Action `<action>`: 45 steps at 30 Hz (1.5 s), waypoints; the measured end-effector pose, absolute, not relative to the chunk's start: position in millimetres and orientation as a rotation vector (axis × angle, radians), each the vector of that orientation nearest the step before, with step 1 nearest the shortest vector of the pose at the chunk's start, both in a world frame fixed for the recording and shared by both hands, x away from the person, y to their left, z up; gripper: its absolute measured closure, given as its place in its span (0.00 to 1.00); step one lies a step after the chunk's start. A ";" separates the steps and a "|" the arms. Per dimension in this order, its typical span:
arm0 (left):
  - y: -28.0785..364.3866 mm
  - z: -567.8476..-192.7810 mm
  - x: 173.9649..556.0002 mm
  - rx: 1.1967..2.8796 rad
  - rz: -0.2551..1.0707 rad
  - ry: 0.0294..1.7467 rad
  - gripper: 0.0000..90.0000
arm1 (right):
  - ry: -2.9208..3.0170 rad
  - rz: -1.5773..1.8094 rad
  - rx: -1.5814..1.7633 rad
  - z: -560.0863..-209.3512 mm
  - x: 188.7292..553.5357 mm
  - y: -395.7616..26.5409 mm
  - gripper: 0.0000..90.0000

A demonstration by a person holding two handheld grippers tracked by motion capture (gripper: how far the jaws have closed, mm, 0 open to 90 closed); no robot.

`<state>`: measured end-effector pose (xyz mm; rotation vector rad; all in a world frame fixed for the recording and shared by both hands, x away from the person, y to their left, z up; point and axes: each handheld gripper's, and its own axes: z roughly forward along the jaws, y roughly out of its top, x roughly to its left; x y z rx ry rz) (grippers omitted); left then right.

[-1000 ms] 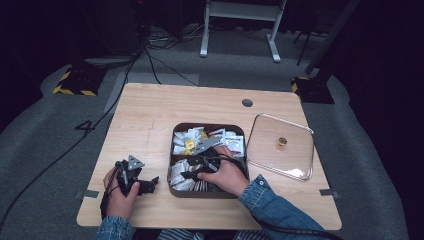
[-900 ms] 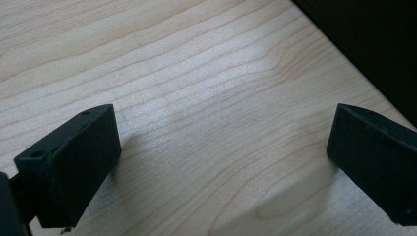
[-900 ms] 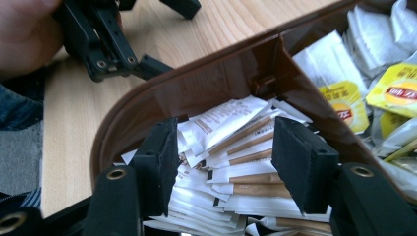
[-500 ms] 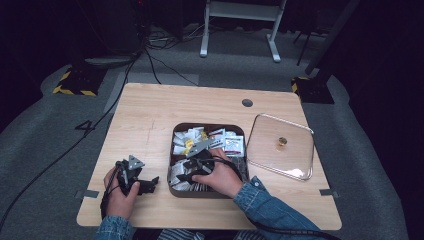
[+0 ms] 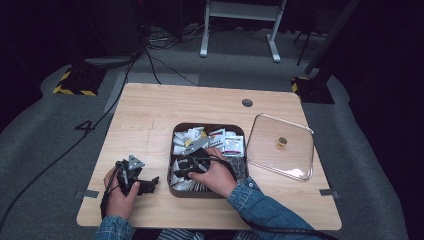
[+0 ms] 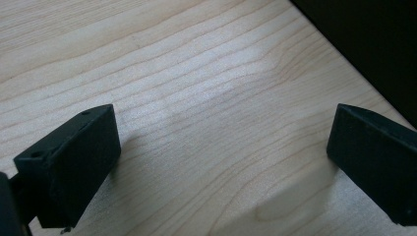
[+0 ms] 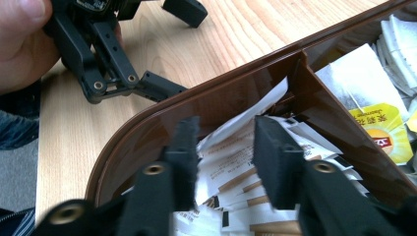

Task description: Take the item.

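A brown divided tray (image 5: 209,125) of tea packets sits at the table's near middle. My right gripper (image 5: 181,167) reaches into its near-left compartment. In the right gripper view its jaws (image 7: 223,128) stand either side of upright white packets (image 7: 226,157) and have just been closing on them. A gap remains, and I see no firm pinch. The tray's wall (image 7: 147,118) curves just beyond the jaws. My left gripper (image 5: 149,184) rests on the wood to the left of the tray. Its jaws (image 6: 223,152) are wide open with bare table between them, and this left gripper (image 7: 174,49) lies past the tray.
A clear square glass lid (image 5: 280,145) with a small gold knob lies flat to the right of the tray. A yellow-labelled tea bag (image 7: 378,130) lies in the neighbouring compartment. The table (image 5: 150,115) has a cable hole (image 5: 247,103) at the back, and cables trail on the floor beyond.
My right gripper has shifted left and dipped into the tray's near-left compartment, and its jaws have narrowed around the packets. The left hand has not moved.
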<state>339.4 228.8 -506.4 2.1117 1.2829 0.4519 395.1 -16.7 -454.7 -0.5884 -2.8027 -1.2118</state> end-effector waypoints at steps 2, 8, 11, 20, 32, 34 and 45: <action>228.8 -506.4 339.4 2.112 0.452 1.283 0.00 | -2.817 -1.191 -0.571 -455.3 394.8 -16.3 0.81; 228.8 -506.4 339.4 2.112 0.452 1.283 0.00 | -2.829 -1.207 -0.556 -452.4 395.7 -18.2 0.95; 228.8 -506.4 339.4 2.112 0.452 1.283 0.00 | -2.830 -1.224 -0.561 -450.3 396.0 -19.5 0.97; 228.8 -506.4 339.4 2.112 0.452 1.283 0.00 | -2.818 -1.282 -0.570 -440.8 396.6 -26.0 1.00; 228.8 -506.4 339.4 2.112 0.452 1.283 0.00 | -2.760 -1.387 -0.587 -419.6 393.6 -42.0 1.00; 228.8 -506.4 339.4 2.112 0.451 1.283 0.00 | -2.739 -1.426 -0.595 -413.2 394.0 -49.8 1.00; 228.8 -506.3 339.5 2.112 0.451 1.283 0.00 | -2.708 -1.548 -0.626 -388.0 391.0 -81.8 1.00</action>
